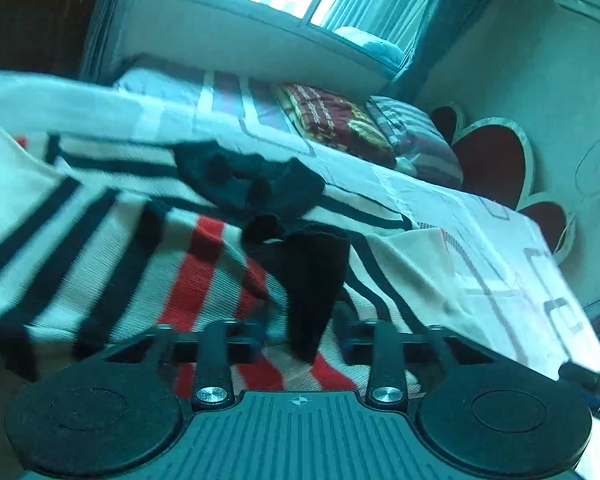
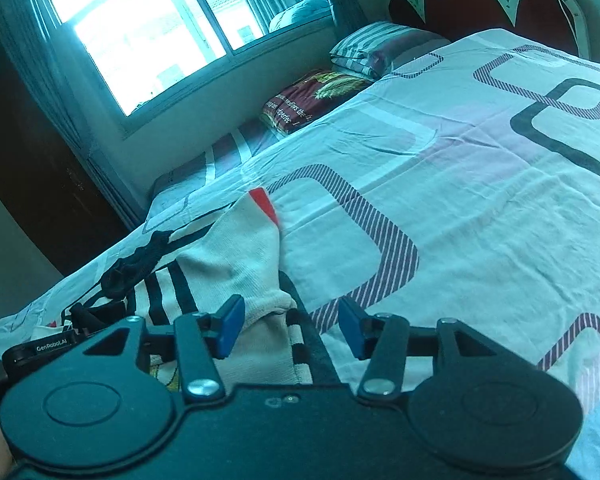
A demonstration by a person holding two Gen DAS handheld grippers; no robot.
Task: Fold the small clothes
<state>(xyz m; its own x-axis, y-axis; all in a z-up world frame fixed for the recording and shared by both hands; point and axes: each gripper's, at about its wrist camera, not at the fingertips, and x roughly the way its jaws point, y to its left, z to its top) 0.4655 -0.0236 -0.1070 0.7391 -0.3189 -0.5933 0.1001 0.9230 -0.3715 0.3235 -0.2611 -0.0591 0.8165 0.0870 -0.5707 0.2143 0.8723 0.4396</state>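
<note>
The left gripper (image 1: pixel 300 334) has its jaws spread, and a limp black garment (image 1: pixel 308 280) hangs between them; motion blur hides whether either pad touches the cloth. The right gripper (image 2: pixel 292 330) is also spread, its blue pads (image 2: pixel 230 330) standing apart over the cream sleeve (image 2: pixel 244 256) of a striped sweater (image 1: pixel 100 232), with the left pad just beside the cuff and the right pad over the bedsheet (image 2: pixel 460 184). Only the left wrist view shows the sweater's body, with its red and dark stripes spread flat on the bed, and a second dark garment (image 1: pixel 252 180) crumpled on it farther off. Only the right wrist view shows the wide stretch of patterned sheet to the right of the sleeve, smooth up to the pillow (image 2: pixel 376 46) and the scalloped headboard (image 2: pixel 492 4). In that view the dark garments lie bunched at the sweater's left, near the bed's near edge, beside the other gripper's body. A folded maroon blanket (image 2: pixel 312 94) lies along the window side of the bed. The window (image 2: pixel 148 28) wall bounds the far side.
</note>
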